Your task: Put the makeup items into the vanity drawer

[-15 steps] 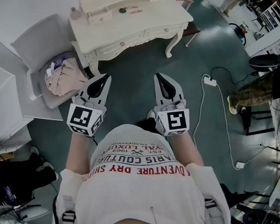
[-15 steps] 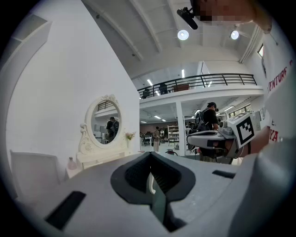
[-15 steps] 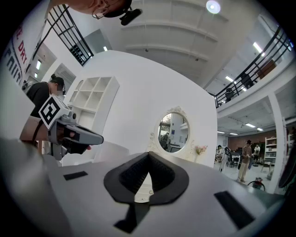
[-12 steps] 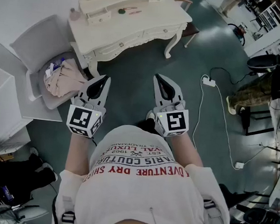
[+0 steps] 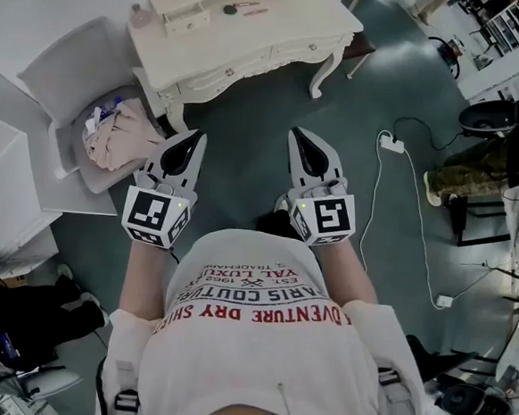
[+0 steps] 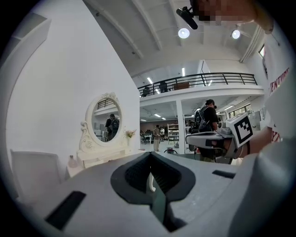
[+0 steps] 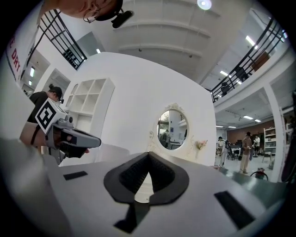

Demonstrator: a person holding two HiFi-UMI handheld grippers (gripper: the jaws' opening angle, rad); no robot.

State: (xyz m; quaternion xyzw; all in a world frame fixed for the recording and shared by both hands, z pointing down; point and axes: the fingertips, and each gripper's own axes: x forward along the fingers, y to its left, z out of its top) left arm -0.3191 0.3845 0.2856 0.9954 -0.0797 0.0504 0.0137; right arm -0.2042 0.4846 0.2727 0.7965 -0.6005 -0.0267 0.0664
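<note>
Both arms forward; left claw (image 5: 196, 138) and right claw (image 5: 296, 135) level (side by side), jaws together.

Two grippers at centre frame, left gripper (image 5: 192, 139) and right gripper (image 5: 300, 136); one vanity (image 5: 292, 24) at top; one chair (image 5: 59, 79) upper left.

vanity (image 5: 255, 30): smooth cream painted wood
floor (image 5: 247, 143): smooth, a bit shiny
left gripper (image 5: 197, 136): matt grey plastic
cloth (image 5: 122, 138): soft, crumpled

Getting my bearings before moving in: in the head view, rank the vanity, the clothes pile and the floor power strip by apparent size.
Largest: vanity, though cropped at the top edge.
Then: clothes pile.
Smallest: power strip.
</note>
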